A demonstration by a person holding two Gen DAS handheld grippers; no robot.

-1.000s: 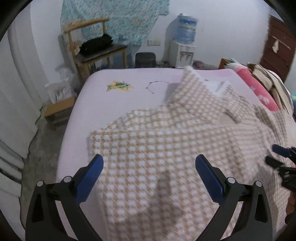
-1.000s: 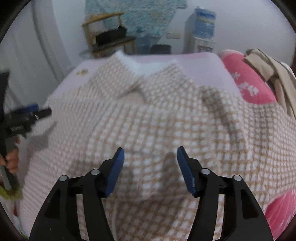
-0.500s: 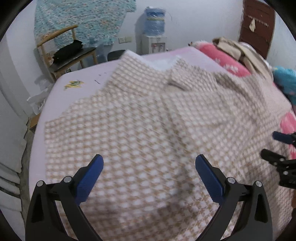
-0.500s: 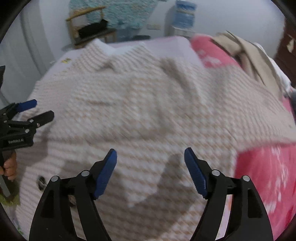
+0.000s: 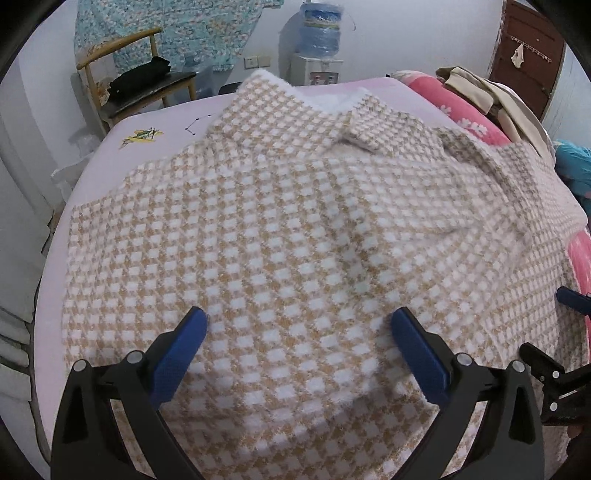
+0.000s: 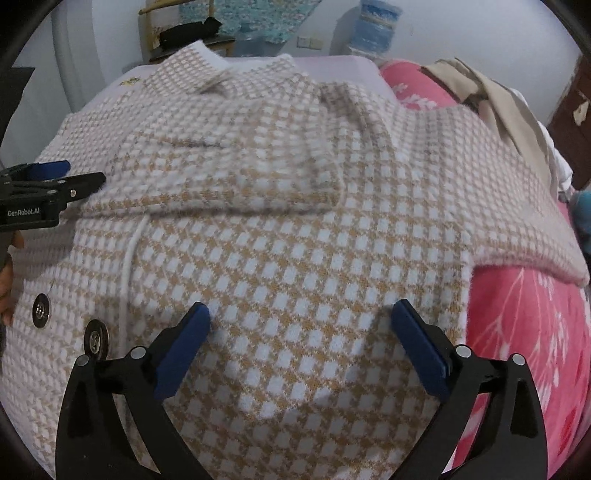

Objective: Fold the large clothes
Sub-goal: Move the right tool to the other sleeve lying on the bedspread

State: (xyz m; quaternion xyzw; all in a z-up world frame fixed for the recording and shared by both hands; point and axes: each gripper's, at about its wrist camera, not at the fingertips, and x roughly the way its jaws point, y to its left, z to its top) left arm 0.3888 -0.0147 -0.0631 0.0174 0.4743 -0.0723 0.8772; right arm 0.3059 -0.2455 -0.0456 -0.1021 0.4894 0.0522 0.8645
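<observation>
- We see the fuzzy tan-and-white checked knit coat (image 5: 295, 229) spread over the lilac sheeted bed (image 5: 110, 155), its right edge lapping the pink flowered blanket (image 6: 517, 332); a second ago its collar stood bunched, now it lies flatter.
- Our right gripper (image 6: 301, 345) has just been opening; jaws wide apart, nothing between them; our left gripper (image 5: 299, 349) gapes too.
- We judge the coat released for the next fold.
- We see no containers except a water-cooler bottle (image 5: 319, 29), contents unclear.

Left gripper (image 5: 299, 328) jaws wide; right gripper (image 6: 301, 325) jaws just opened, seemingly empty.
</observation>
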